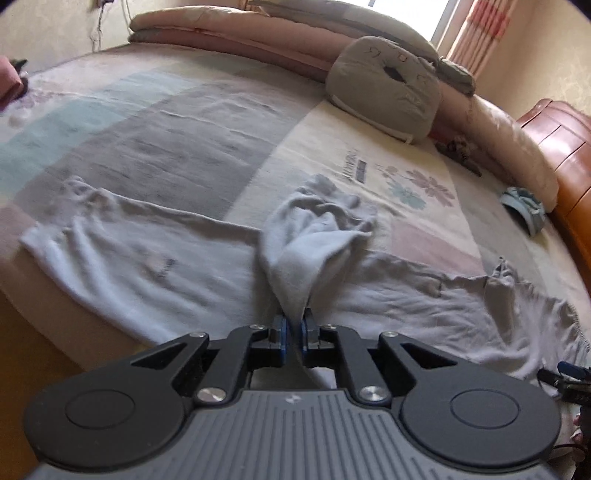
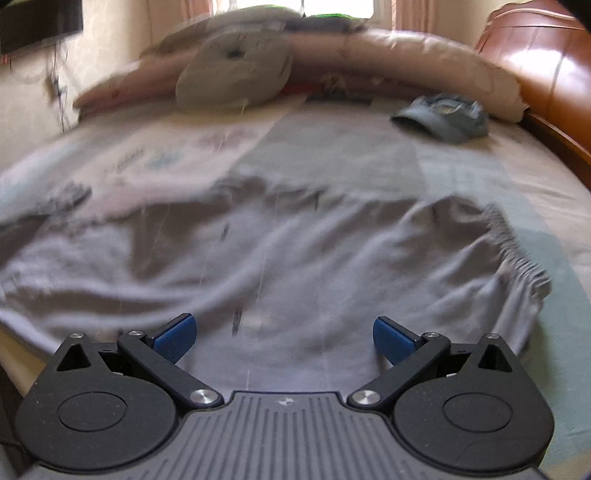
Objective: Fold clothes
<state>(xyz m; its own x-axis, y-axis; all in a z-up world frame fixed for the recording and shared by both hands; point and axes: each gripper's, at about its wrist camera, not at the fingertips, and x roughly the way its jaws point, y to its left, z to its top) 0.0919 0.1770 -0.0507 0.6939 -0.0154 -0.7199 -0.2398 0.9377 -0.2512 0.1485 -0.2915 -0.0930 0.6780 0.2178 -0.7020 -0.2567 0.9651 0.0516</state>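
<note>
Light grey sweatpants (image 1: 147, 266) lie spread across the bed's near edge. My left gripper (image 1: 294, 325) is shut on a bunched fold of them (image 1: 306, 236), which rises from between the blue pads (image 1: 283, 326) and flops away from me. In the blurred right wrist view the same sweatpants (image 2: 295, 251) fill the middle, with their gathered elastic waistband (image 2: 517, 258) at the right. My right gripper (image 2: 284, 332) hangs over the cloth with its jaws wide open and nothing between them.
The patterned bedspread (image 1: 184, 122) covers the bed. At the back lie a grey cushion (image 1: 388, 85) and folded pink quilts (image 1: 221, 33). A blue cap (image 2: 443, 116) sits near the wooden headboard (image 2: 546, 62). The bed's edge (image 1: 22, 295) drops off at lower left.
</note>
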